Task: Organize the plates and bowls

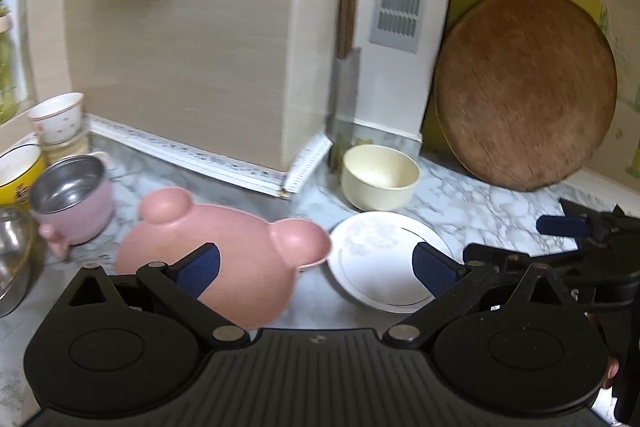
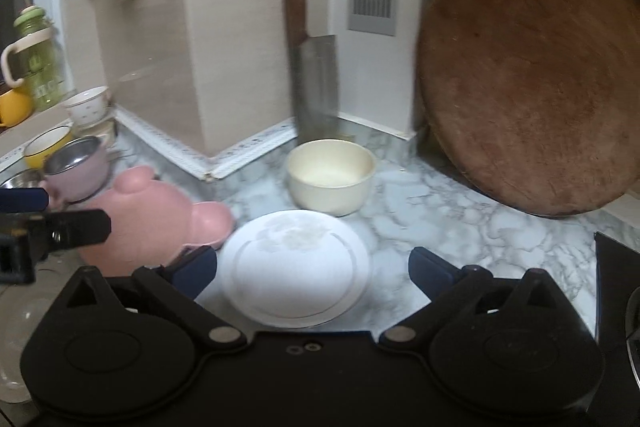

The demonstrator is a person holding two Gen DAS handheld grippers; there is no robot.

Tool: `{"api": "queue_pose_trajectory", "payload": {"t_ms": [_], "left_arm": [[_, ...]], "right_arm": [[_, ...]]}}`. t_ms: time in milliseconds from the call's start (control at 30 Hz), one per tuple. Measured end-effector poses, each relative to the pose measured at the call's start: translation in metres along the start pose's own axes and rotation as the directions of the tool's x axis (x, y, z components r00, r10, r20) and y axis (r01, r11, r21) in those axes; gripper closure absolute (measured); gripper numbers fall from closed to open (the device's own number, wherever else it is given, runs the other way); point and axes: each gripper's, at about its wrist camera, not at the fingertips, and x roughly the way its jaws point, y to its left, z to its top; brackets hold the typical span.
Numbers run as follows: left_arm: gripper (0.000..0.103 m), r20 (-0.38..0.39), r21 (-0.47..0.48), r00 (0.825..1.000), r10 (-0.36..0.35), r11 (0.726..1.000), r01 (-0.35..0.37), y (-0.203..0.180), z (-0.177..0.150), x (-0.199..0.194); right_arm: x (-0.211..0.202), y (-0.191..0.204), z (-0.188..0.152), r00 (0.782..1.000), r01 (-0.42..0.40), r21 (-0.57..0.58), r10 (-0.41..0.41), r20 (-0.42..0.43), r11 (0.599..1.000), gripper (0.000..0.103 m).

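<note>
A white plate [image 2: 295, 267] is seen flat on the marble counter [image 2: 460, 219], just beside a pink bear plate [image 1: 224, 255], with a cream bowl [image 2: 331, 177] behind. Both the left gripper [image 1: 316, 269] and right gripper [image 2: 312, 273] are spread wide, nothing held.

White plate [image 2: 295, 271] between open jaws, cream bowl [image 2: 331, 177] behind, pink plate [image 2: 156, 219] left

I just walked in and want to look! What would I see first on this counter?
Probably the pink bear-shaped plate with round ears, lying on the marble counter beside a white plate. Behind them sits a cream bowl, and a big round wooden board leans against the wall at right, near a cleaver propped upright.
</note>
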Motion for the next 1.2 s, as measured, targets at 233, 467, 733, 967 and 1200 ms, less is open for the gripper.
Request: {"api": "queue_pose_trajectory", "payload": {"t_ms": [233,467,733,967,1200], "left_arm": [[0.0,-0.091,-0.044,0.996,-0.021,0.999,0.017,-0.016,0.003,0.04],[0.0,-0.168,-0.077,0.986,-0.013,0.997,0.0,-0.025,0.004,0.078],[0.0,-0.247,-0.109,0.969,-0.018,0.994,-0.009,-0.03,-0.001,0.115],[0.001,-0.302,-0.201,0.949,-0.093,0.979,0.032,-0.027,-0.001,0.139],[0.018,-0.326,-0.255,0.94,-0.104,0.967,0.019,-0.018,0.0,0.155]], "right_arm": [[0.02,-0.037,0.001,0.999,-0.027,0.019,0.027,-0.016,0.999,0.0],[0.052,-0.06,0.005,0.996,-0.03,0.015,0.031,-0.086,0.999,0.0],[0.092,-0.077,0.006,0.98,-0.038,0.076,0.052,-0.19,0.996,0.011],[0.117,-0.085,0.009,0.962,-0.076,0.108,0.101,-0.252,0.991,0.024],[0.14,-0.091,0.009,0.941,-0.095,0.191,0.151,-0.302,0.977,0.038]]}}
